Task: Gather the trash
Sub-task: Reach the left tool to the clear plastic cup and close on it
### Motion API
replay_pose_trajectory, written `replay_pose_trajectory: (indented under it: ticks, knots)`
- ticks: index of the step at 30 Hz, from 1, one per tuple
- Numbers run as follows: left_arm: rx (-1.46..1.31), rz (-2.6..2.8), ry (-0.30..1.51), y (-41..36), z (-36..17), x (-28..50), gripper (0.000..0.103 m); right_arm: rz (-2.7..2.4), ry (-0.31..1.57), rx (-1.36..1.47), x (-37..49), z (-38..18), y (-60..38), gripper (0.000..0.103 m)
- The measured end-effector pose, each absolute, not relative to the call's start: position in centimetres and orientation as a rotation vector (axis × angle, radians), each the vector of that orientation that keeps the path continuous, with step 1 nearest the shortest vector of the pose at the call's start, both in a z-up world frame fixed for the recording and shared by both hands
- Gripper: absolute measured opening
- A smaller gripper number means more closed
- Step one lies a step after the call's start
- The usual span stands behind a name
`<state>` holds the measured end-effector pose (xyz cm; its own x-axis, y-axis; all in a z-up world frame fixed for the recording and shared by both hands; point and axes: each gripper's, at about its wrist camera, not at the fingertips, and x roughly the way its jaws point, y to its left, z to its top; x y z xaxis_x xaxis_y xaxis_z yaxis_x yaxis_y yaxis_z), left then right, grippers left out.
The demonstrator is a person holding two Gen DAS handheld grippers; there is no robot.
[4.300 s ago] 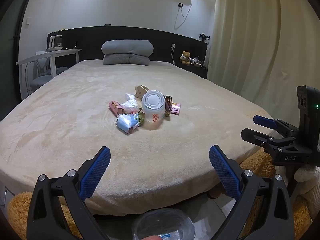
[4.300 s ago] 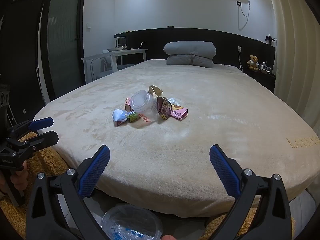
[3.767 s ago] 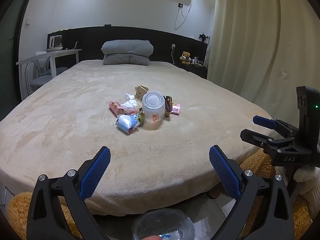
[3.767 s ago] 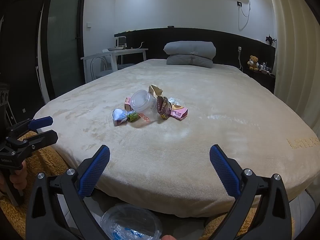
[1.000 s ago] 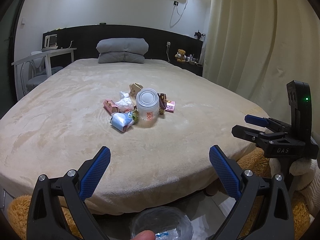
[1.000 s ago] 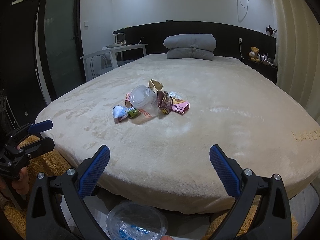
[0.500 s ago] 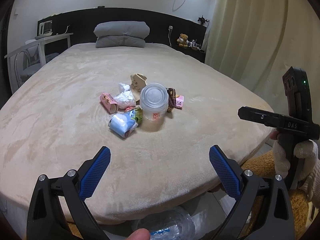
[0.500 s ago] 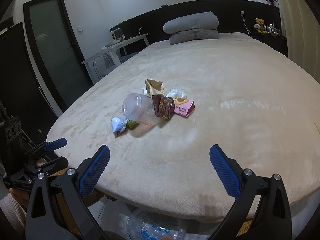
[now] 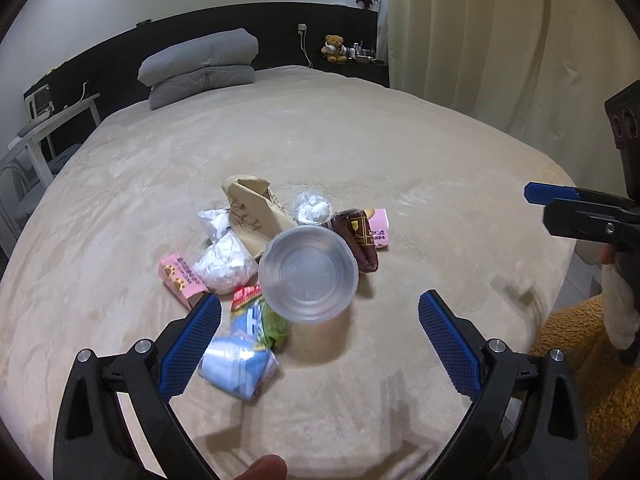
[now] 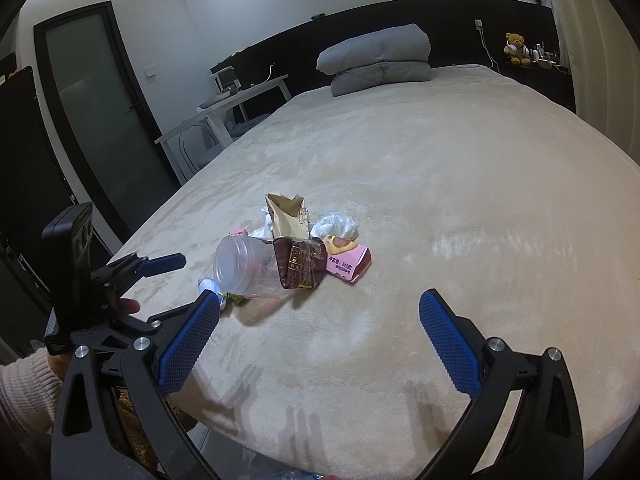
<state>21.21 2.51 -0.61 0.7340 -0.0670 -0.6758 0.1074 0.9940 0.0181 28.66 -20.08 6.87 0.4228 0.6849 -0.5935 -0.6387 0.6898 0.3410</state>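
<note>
A small heap of trash lies on the beige bed (image 9: 400,128). A clear plastic cup (image 9: 308,274) lies on its side in the middle of the heap, also in the right wrist view (image 10: 250,266). Around it lie a tan paper bag (image 9: 252,210), white crumpled tissue (image 9: 224,260), a pink box (image 9: 180,278), a brown wrapper (image 9: 358,240), another pink box (image 10: 348,262) and a blue-and-white wrapper (image 9: 238,360). My left gripper (image 9: 314,338) hovers open just short of the cup. My right gripper (image 10: 316,338) is open, nothing between its fingers, right of the heap.
Grey folded bedding (image 9: 200,68) lies at the bed's head by a black headboard. A teddy bear (image 9: 334,48) sits on a dark shelf. Cream curtains (image 9: 500,32) hang on the right. A white desk and chair (image 10: 224,120) stand beside a dark door (image 10: 100,120).
Both grippers have moved forward and up over the bed toward the heap, so the trash looks much closer. Both stay open. The plastic bag seen below them has dropped out of view.
</note>
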Motion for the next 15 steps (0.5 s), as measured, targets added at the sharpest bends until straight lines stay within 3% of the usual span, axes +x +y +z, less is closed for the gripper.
replay_pose_trajectory:
  ticks: [13,14,15]
  knots:
    - [0.117,-0.130,0.777,2.6,-2.4,25.7,0.097,0.806,0.782,0.105,29.9,7.0,-20.5,0.099]
    - [0.114,-0.131,0.773,2.6,-2.4,25.8,0.096,0.809,0.784,0.107,29.9,7.0,-20.5,0.099]
    - [0.109,-0.135,0.772,2.7,-2.5,25.8,0.087,0.809,0.784,0.106,29.8,7.0,-20.5,0.099]
